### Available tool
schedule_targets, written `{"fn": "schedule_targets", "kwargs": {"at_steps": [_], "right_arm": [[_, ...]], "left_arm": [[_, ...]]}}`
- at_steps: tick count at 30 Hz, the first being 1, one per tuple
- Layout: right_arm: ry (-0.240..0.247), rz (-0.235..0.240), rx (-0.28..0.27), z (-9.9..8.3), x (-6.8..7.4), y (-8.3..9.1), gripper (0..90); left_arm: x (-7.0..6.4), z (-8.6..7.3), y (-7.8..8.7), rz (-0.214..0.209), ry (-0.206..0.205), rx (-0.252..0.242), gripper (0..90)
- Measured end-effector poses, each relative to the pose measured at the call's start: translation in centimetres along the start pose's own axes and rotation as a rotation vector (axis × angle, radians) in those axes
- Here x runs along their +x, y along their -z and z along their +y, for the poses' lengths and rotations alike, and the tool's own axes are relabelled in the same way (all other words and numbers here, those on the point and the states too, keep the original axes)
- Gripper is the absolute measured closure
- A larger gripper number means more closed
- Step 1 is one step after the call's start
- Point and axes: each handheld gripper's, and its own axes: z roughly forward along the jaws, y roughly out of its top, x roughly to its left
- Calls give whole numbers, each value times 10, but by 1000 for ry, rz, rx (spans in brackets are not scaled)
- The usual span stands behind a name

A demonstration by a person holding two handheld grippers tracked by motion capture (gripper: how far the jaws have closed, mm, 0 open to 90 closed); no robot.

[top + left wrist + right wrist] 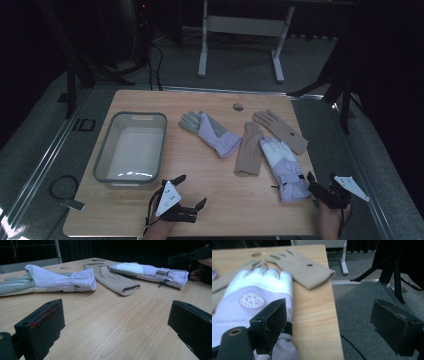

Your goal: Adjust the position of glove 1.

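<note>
Four gloves lie on the wooden table (220, 210). A lavender glove with a grey palm (210, 131) (57, 280) is in the middle. A beige glove (249, 150) (117, 281) lies beside it, and a second beige glove (280, 130) (304, 267) is farther right. A white and lavender glove (285, 167) (150, 271) (257, 295) points its cuff at the front right corner. My left gripper (191, 190) (117, 325) is open over bare wood at the front edge. My right gripper (321, 179) (334, 323) is open at that cuff, one jaw over it and the other past the table's edge.
A grey empty bin (102, 160) stands on the table's left side. A small grey round spot (238, 106) marks the back of the tabletop. Beyond are white table legs (202, 50), black stand legs (345, 100) at the right and grey carpet (362, 302).
</note>
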Motion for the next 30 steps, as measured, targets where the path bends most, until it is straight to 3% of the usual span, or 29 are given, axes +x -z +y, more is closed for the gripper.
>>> {"fn": "schedule_targets", "kwargs": {"at_steps": [4,5,8,12,22,26,28,30], "right_arm": [[-11,17,43,1,-1,-1,132],[-23,51,88,3,-2,-3,131],[-19,61,128,9,-1,-3,126],[-22,75,126,22,-2,-1,119],[43,110,62,74,9,6,110],[32,192,68,93,13,5,142],[81,151,74,101,18,5,140],[89,167,81,110,23,5,140]], "left_arm": [[0,0,0,0,-2,-3,8],[0,0,0,-2,-5,-3,8],[0,0,0,-4,-3,-5,8],[0,0,0,-7,-1,-7,8],[0,0,0,-9,-5,-8,8],[0,0,1,-12,-8,-12,8],[0,0,1,-12,-7,-12,8],[0,0,1,-15,-7,-13,8]]}}
